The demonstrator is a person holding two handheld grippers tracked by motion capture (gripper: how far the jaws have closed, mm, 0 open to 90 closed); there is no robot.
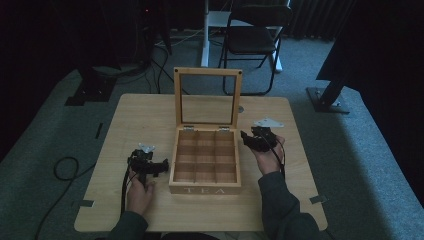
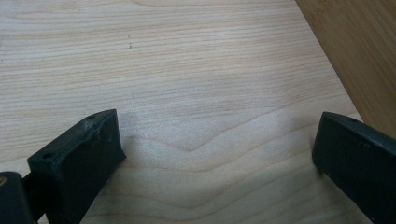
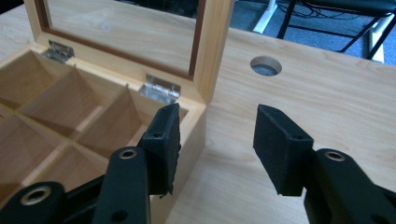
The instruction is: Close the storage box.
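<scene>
Right claw (image 3: 217, 149) up beside the far right corner of the tea box (image 1: 205, 160), jaws parted with nothing between them, one pad (image 3: 163, 144) hanging over the box's right wall, the other over bare wood. Left claw (image 2: 210, 154) resting low near the box's left side, jaws spread wide over plain grain, holding nothing. Tea box sitting mid-surface (image 1: 145, 112), between the two hands, compartments bare. Glass lid (image 1: 207, 97) standing upright on its hinges (image 3: 161, 88) at the far edge, fully raised. Further out, a round hole (image 3: 265, 66) in the wood just beyond the right claw, a folding chair (image 1: 255, 35) on the floor behind. By the look of it, lid-opening step done and a let-go just finished on the right. Next move probably a reach: either for something to load into the compartments, or back to the lid's top rail to swing it down, needing a careful approach around that thin frame.
</scene>
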